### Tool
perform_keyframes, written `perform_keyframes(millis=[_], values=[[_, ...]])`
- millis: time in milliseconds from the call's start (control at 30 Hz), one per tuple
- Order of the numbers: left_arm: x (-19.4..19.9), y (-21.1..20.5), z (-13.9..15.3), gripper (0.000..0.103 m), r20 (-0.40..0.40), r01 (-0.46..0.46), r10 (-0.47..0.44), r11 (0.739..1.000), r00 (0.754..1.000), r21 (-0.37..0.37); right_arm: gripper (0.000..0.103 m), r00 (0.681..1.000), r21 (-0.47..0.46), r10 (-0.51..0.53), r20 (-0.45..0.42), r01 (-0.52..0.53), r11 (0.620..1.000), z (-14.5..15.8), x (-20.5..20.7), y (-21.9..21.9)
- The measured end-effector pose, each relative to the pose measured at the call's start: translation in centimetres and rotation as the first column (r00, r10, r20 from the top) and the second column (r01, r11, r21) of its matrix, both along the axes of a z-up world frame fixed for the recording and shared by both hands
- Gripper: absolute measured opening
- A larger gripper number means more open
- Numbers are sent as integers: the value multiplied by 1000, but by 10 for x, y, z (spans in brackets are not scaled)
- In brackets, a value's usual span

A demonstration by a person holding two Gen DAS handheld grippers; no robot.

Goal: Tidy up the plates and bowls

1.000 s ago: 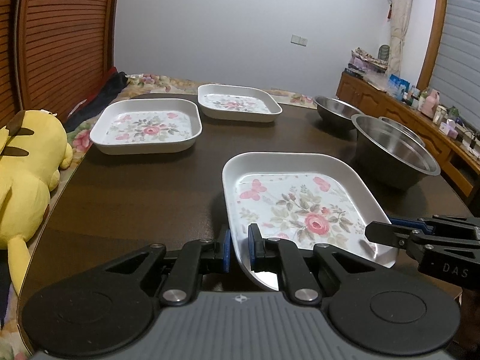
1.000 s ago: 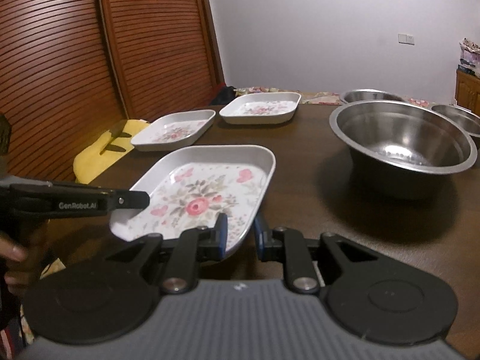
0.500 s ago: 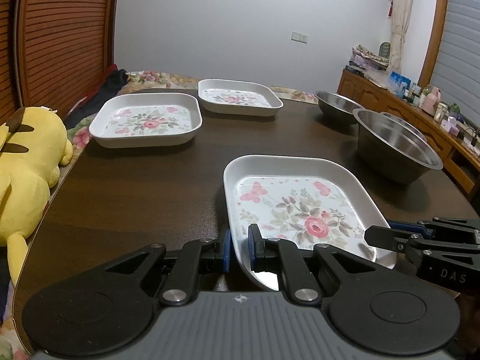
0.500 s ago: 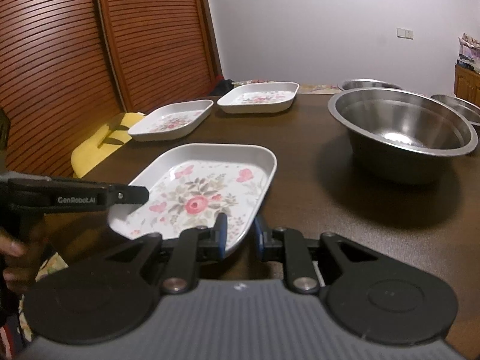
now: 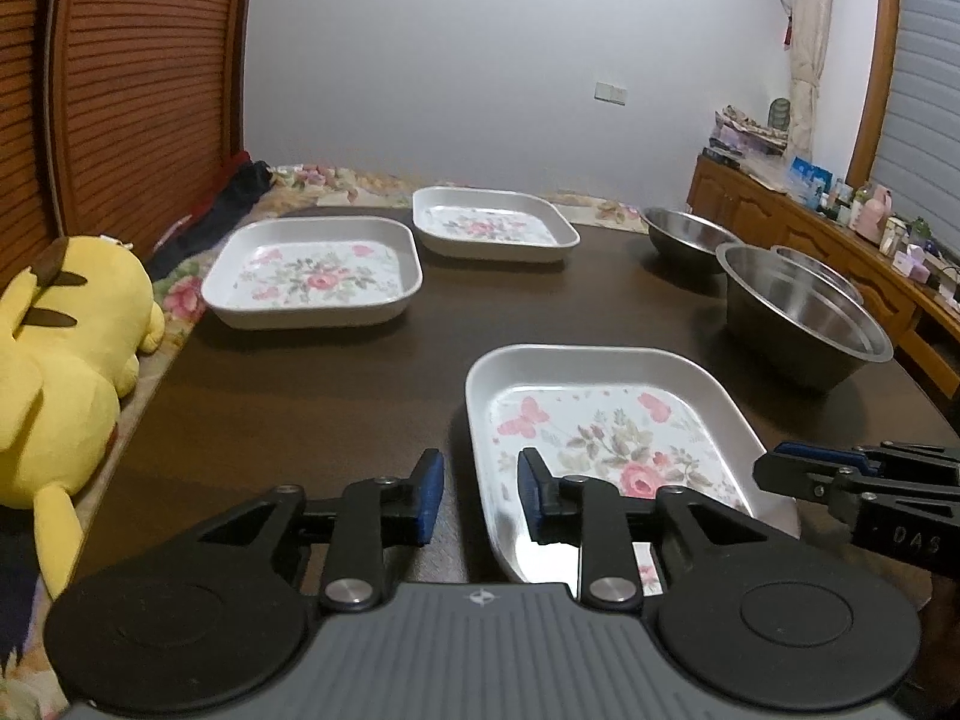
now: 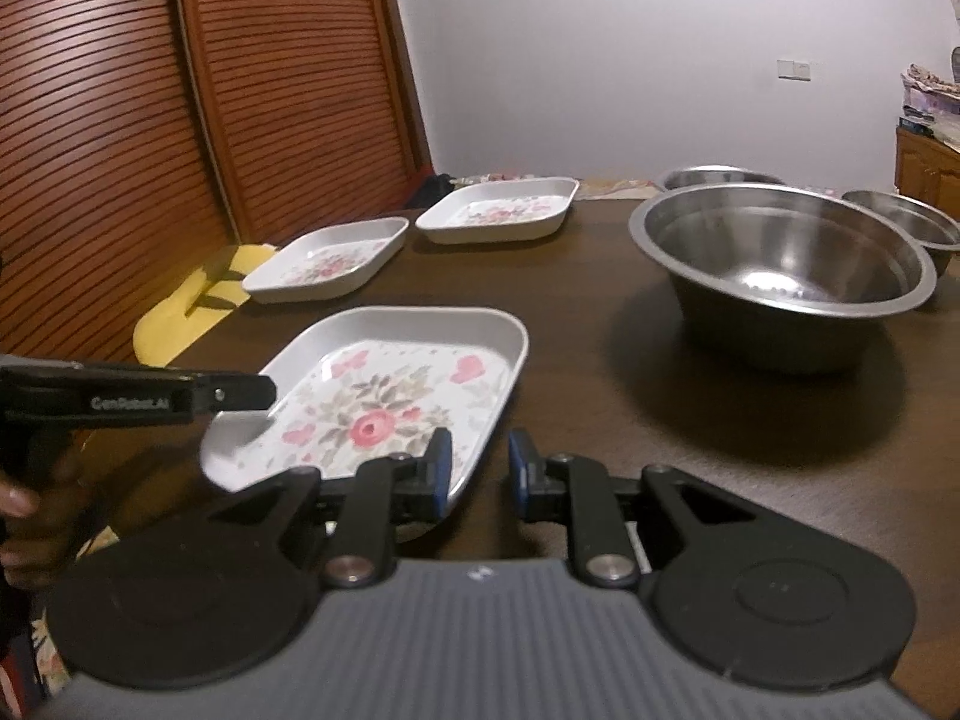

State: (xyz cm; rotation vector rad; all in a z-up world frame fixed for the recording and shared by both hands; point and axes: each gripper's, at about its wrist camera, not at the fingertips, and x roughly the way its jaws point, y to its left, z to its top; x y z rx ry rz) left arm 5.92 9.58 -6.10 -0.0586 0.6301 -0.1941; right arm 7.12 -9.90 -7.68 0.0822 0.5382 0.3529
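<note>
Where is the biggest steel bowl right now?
The biggest steel bowl sits on the table's right side, right of the near floral plate, with two smaller bowls behind it.

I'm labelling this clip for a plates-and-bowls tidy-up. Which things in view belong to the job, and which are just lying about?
Part of the job:
near floral plate, straddled at its edges by the left gripper and right gripper, both open
two far floral plates
three steel bowls

Just lying about:
yellow plush toy
clutter on the sideboard
</note>
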Motion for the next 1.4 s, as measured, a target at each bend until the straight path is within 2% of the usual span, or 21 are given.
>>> perform_keyframes(millis=[233, 467, 667, 800, 1000, 1233, 1400], values=[[-3, 2, 10, 42, 31, -13, 12, 1000, 999, 15, 22, 1000, 4, -4, 24, 4, 1000, 8, 1, -1], [-4, 1, 17, 45, 51, -21, 19, 999, 998, 28, 22, 999, 2, 3, 50, -3, 1000, 17, 1, 0], [1, 3, 26, 52, 72, -33, 30, 999, 997, 38, 22, 997, -4, 27, 76, -27, 1000, 32, 5, 3], [9, 10, 31, 56, 78, -56, 52, 997, 996, 53, 29, 992, -18, 68, 108, -67, 998, 46, 13, 11], [28, 23, 39, 62, 94, -95, 88, 993, 992, 75, 31, 980, -35, 145, 139, -141, 989, 63, 34, 31], [56, 39, 42, 66, 103, -106, 96, 989, 990, 102, 42, 968, -36, 212, 133, -209, 977, 77, 58, 57], [79, 58, 42, 66, 99, -122, 113, 988, 989, 90, 44, 965, -38, 241, 101, -239, 970, 84, 83, 78]])
